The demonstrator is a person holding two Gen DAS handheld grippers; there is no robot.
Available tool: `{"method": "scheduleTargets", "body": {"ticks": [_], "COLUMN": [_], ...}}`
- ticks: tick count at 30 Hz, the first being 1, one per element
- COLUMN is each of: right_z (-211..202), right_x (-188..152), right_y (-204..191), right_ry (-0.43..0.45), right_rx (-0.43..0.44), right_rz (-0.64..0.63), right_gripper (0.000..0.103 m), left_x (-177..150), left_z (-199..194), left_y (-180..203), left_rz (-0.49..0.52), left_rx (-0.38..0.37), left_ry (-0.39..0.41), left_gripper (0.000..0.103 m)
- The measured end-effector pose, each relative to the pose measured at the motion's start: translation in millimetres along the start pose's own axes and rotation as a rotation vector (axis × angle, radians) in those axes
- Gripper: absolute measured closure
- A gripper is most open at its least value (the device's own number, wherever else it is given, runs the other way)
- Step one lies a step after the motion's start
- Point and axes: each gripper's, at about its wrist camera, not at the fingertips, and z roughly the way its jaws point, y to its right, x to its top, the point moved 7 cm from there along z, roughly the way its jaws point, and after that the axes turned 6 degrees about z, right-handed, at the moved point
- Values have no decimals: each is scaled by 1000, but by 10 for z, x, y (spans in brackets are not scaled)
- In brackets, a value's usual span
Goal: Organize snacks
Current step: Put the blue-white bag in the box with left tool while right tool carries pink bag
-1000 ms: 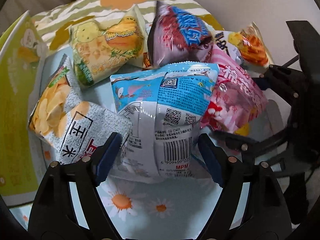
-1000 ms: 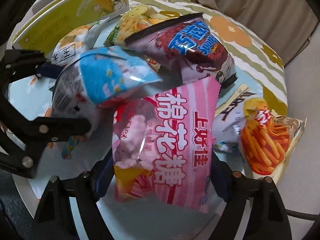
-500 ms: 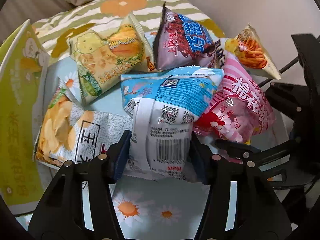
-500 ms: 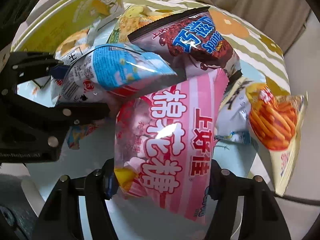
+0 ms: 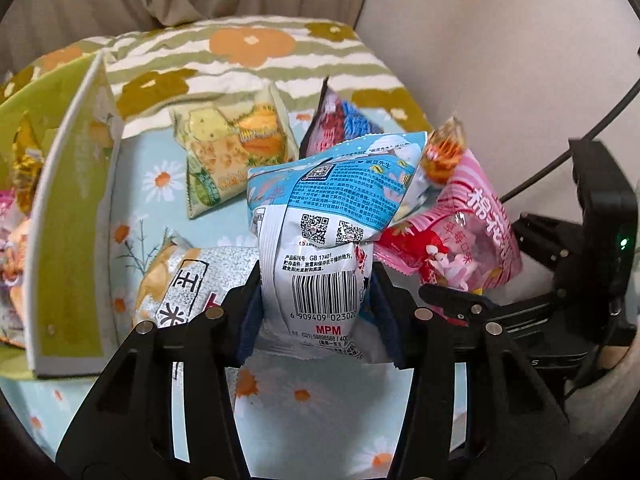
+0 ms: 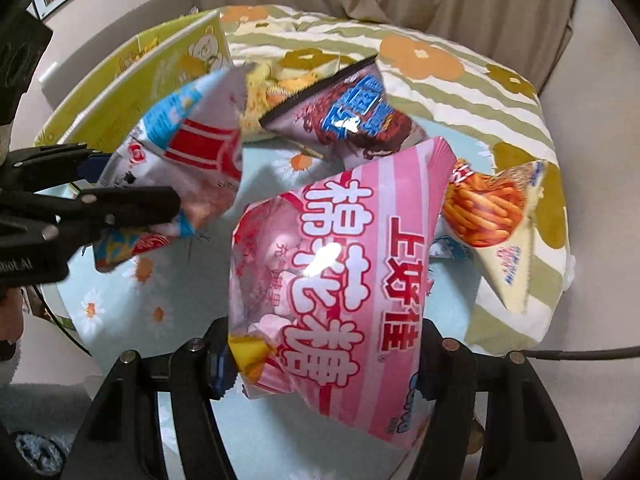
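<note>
Snacks: your left gripper (image 5: 316, 312) was closing, pinching the blue bag (image 5: 320, 248) above the floral cloth (image 5: 140, 208); your right gripper (image 6: 324, 364) pinched the pink bag (image 6: 344, 272). Others lay beside the green box (image 5: 68, 248).

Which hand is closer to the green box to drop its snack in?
Left, probably. Its tool is closing on the blue bag, and the green box stands right beside it. The right tool with the pink bag is farther away.
</note>
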Motion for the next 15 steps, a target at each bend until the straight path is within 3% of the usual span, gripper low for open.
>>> {"method": "scheduleTargets", "body": {"ticks": [9,15], "right_z": [-456,-783], "right_x": [5,125], "right_y": [-46,-102], "right_ry": [88,162], "right_rx": [-7,5], "right_rz": [15,14], "right_gripper": [41,41], "left_x": [140,239], "left_z": [-533,-960], "left_y": [87,140], "left_rz": [-33,-34], "left_rx": [-4,32], "left_ry": [104,184], "left_gripper": [57,57]}}
